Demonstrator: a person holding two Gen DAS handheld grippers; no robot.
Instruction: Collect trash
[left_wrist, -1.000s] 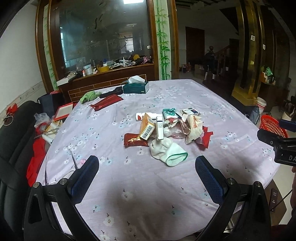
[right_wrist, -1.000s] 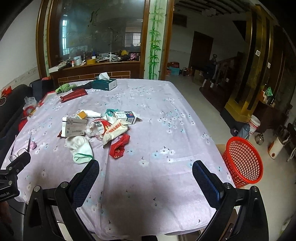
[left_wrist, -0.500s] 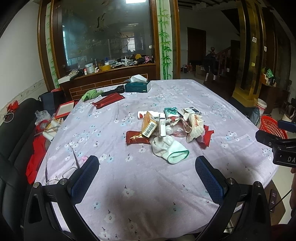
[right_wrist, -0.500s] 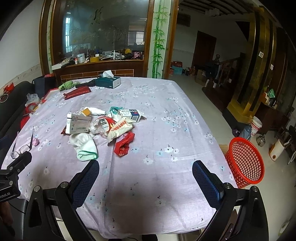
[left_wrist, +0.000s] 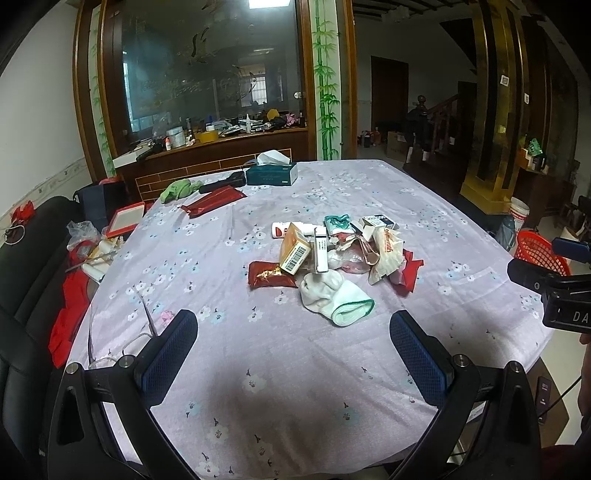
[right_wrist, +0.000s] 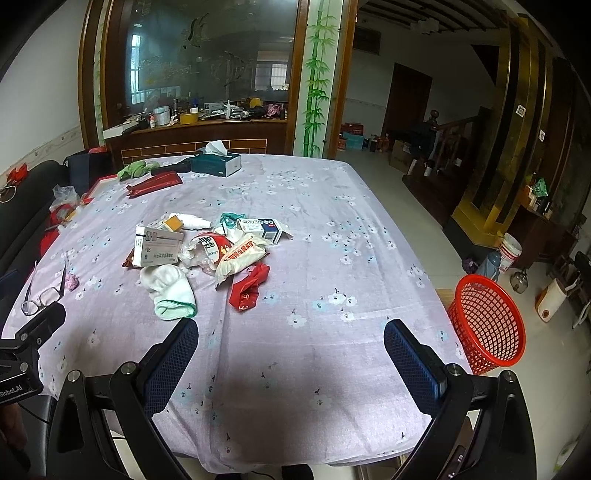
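Left gripper (left_wrist: 293, 341): black two-finger frame with blue textured pads (left_wrist: 168, 352), jaws spread wide, nothing between them; fills the lower edge of the left wrist frame.

Right gripper (right_wrist: 291, 349): same black build, blue pads (right_wrist: 413, 363), jaws wide apart and empty; lower edge of the right wrist frame, also visible at right edge of the left view.

Tablecloth (right_wrist: 314, 229): matt woven cloth, lilac floral print, light creases. Sock (right_wrist: 170, 291): soft ribbed knit, white with mint cuff. Red wrapper (right_wrist: 248, 286): crinkled glossy plastic film. Foil packet (left_wrist: 271, 274): shiny, dark red and gold. Medicine box (right_wrist: 260, 229): smooth printed cardboard. Basket (right_wrist: 487, 325): red moulded plastic mesh, slight sheen. Tissue box (right_wrist: 216, 163): card, soft paper sticking out. Gripper fingers (right_wrist: 171, 360): blue textured rubbery pads on matt black plastic, bright metal screws. Cabinet (right_wrist: 192, 138): varnished wood with glossy glass.
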